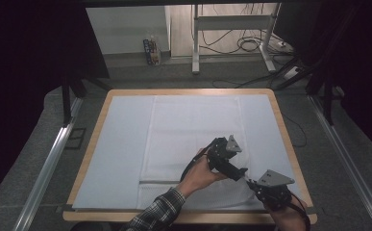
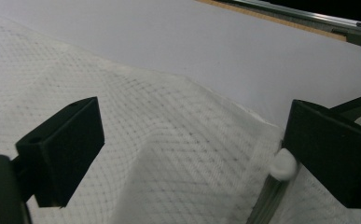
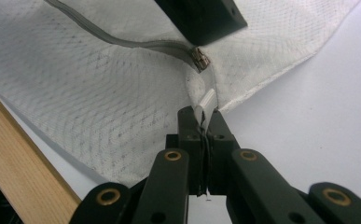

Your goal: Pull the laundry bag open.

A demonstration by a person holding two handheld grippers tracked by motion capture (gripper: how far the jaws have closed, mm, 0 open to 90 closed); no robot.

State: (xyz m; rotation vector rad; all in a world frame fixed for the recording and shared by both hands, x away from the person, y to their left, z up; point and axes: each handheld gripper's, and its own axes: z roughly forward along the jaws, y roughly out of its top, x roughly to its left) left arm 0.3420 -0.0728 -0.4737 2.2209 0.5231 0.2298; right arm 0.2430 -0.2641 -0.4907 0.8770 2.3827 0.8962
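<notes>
A white mesh bag [image 1: 193, 139] lies flat on a pale sheet [image 1: 118, 144] covering the wooden tabletop [image 1: 289, 144], its grey zipper [image 1: 159, 182] running along the near edge; the left gripper [image 1: 231, 166], held in a hand [image 1: 200, 175] with a plaid sleeve, hovers over the bag's near right part with its jaws wide apart, cloth bulging up between them in the left gripper view; further right, the right gripper [image 3: 205, 122] has its jaws together, clamped on the white pull tab [image 3: 207, 105] just beyond the metal slider [image 3: 199, 59]. The step in hand looks like working the zipper; to do it well, the left jaws should pin the fabric close beside the slider, keeping the track taut and straight, while the right draws steadily along the zipper line, not upward.
</notes>
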